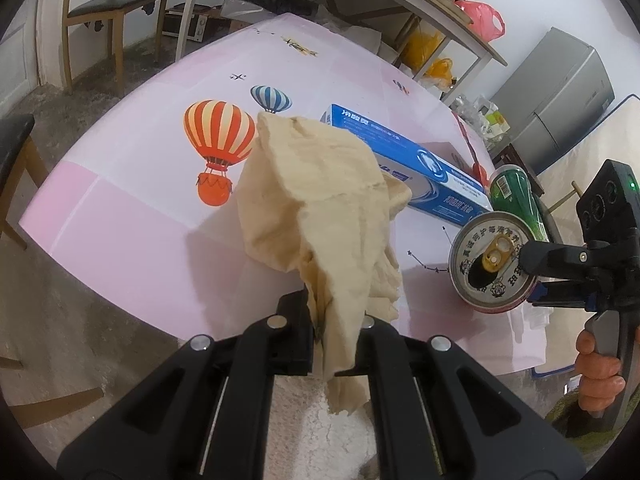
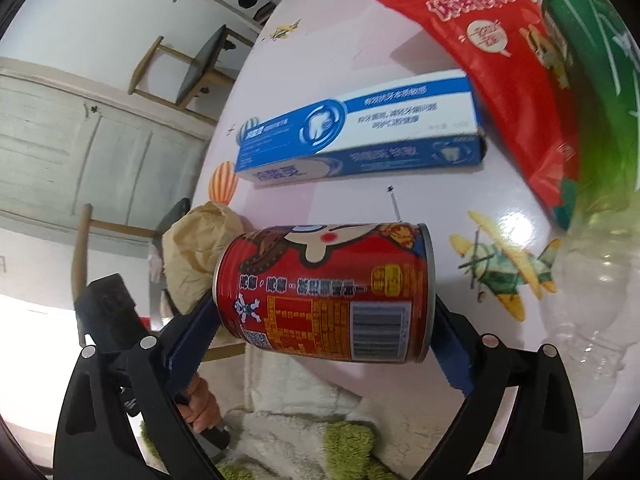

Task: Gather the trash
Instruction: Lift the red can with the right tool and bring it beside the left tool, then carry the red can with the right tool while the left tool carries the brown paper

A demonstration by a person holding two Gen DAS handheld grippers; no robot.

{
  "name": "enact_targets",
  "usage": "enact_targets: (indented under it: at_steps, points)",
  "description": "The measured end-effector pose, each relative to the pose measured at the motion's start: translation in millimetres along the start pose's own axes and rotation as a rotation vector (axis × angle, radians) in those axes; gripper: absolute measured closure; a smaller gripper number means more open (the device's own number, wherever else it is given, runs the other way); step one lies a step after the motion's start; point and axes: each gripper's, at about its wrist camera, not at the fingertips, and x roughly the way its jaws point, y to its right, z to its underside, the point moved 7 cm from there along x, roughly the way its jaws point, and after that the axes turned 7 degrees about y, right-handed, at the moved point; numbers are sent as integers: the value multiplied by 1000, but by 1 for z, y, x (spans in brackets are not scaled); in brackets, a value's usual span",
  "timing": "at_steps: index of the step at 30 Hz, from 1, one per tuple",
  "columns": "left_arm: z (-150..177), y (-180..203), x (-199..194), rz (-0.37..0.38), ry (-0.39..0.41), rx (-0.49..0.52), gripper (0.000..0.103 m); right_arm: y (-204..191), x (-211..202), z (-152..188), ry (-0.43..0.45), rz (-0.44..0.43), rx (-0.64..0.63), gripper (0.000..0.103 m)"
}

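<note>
Two pieces of trash are in hand, by the look of it, and several more lie on the pink table [image 1: 132, 216]; the left gripper [image 1: 320, 312], at the bottom centre of its own view, is closed tight on a crumpled beige paper towel [image 1: 320, 204], which billows up across the middle of the frame; the right gripper [image 2: 324, 320], at the bottom of its view, has its blue jaws spread very wide around a red can [image 2: 324, 292] lying crosswise between them, one jaw at each end; whether the pads actually press on the can or only bracket it I cannot tell.

Left on the table: a blue toothpaste box [image 2: 360, 136] across the centre of the right view; a red snack bag [image 2: 508, 76] at the upper right; a green-labelled clear plastic bottle [image 2: 592, 128] along the right edge; the left view also shows a green can [image 1: 516, 200] at middle right, just behind the red can's open top.

No bin or bag for collecting appears in either view, so nothing can be counted as disposed of; I judge the task to be at an early-to-middle stage, with at least four items yet to gather.
</note>
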Motion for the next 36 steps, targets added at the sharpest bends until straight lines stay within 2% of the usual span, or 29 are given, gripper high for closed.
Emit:
enact_targets:
  at_steps: [4,8,12,16,18,20,21,25,27,32,35,36]
  points:
    - [-1,0,1,3,0,10,100,-2,1,0,10,66,-61,10]
    - [-1,-1,2,11,1,10,100,-7,1,0,27,176,-165,10]
    - [-1,-3,1,25,2,0,100,-24,-6,-2,63,256,-324,10]
    - [-2,-5,2,46,3,-17,100,-41,-21,-6,115,293,-457,10]
    - [-1,-6,2,56,1,-22,100,-56,-31,-2,133,289,-607,10]
    - [-1,-7,1,68,-2,-26,100,-68,-36,6,148,330,-803,10]
    - [-1,-7,1,73,-4,-27,100,-77,-36,14,151,390,-975,10]
    - [-2,-8,2,86,-6,-29,100,-88,-11,37,91,556,-1454,10]
    - [-2,-9,2,89,-5,-31,100,-86,8,35,55,611,-1570,10]
    - [-4,-11,2,91,-3,-41,100,-92,39,21,1,594,-1601,13]
    - [-4,-10,2,90,-7,-39,100,-90,48,24,-23,612,-1620,27]
    - [-5,-10,2,89,-7,-38,100,-89,48,26,-32,619,-1614,36]
